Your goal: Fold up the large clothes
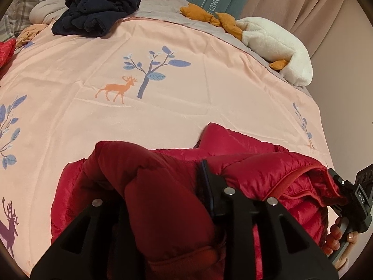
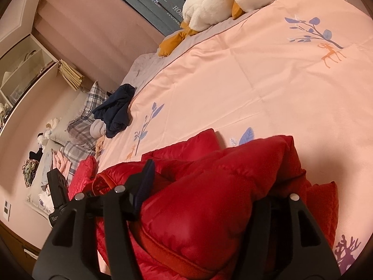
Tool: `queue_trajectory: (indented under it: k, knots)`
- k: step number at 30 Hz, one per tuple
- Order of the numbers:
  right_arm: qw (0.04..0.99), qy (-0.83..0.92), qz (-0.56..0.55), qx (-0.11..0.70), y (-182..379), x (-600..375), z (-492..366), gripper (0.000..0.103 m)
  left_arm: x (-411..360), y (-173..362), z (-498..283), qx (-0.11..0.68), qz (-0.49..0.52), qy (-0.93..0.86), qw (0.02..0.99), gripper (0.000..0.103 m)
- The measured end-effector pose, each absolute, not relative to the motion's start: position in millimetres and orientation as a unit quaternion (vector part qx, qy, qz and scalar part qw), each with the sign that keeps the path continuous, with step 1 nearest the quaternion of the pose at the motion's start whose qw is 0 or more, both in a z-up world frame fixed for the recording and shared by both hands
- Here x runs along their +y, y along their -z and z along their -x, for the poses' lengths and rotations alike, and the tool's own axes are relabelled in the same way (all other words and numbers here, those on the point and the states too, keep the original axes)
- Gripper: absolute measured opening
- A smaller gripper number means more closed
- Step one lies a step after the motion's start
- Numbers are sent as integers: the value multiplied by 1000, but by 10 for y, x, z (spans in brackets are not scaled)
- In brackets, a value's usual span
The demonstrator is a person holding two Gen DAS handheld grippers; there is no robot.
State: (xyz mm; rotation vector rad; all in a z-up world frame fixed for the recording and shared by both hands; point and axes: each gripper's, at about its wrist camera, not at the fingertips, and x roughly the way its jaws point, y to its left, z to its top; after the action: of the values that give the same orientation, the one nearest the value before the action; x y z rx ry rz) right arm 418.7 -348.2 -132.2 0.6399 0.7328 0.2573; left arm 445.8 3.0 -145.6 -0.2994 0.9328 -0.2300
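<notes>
- The red puffy jacket [image 1: 256, 168] lies in a bunched heap on the pink bed cover [image 1: 186, 107]. In the left wrist view it fills the bottom, from 4 o'clock round to 7 o'clock.
- The left gripper [image 1: 158, 182] has a fat fold of the jacket between its two fingers. One finger [image 1: 205, 179] shows, right up against the red cloth. The other finger is hidden under the fold, so I cannot tell if the gripper is pinching or just resting there.
- The right gripper [image 2: 214, 179] stands wide. A big puffy fold of the jacket lies between its fingers. The finger [image 2: 145, 179] at 8 o'clock shows, and its tip sticks up free above the fold. The other finger is hidden under the cloth.
- In the left wrist view a hand [image 1: 338, 238] holds the right gripper at 4 o'clock, just beside the jacket's edge.
- A pile of dark blue clothes [image 1: 98, 9] sits on the bed at 11 o'clock, well apart from the jacket.
- A white fluffy toy [image 1: 275, 44] with orange feet lies at 2 o'clock at the bed's edge.
- The bed cover has blue trees and orange deer on it.
</notes>
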Motion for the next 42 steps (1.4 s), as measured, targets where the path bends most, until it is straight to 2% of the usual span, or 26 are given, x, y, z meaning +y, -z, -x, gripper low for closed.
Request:
queue_trajectory:
  k: [5, 9, 42]
  knots:
    - [877, -119, -310, 348, 1303, -3493, -4166, 62, 59, 1424, -4424, 445, 150, 111, 876, 35]
    - [878, -115, -311, 345, 1278, -3505, -4149, 66, 77, 1400, -4404, 443, 154, 106, 877, 44]
    - [884, -102, -309, 337, 1214, -3559, -4122, 77, 118, 1292, -4377, 441, 159, 102, 878, 55]
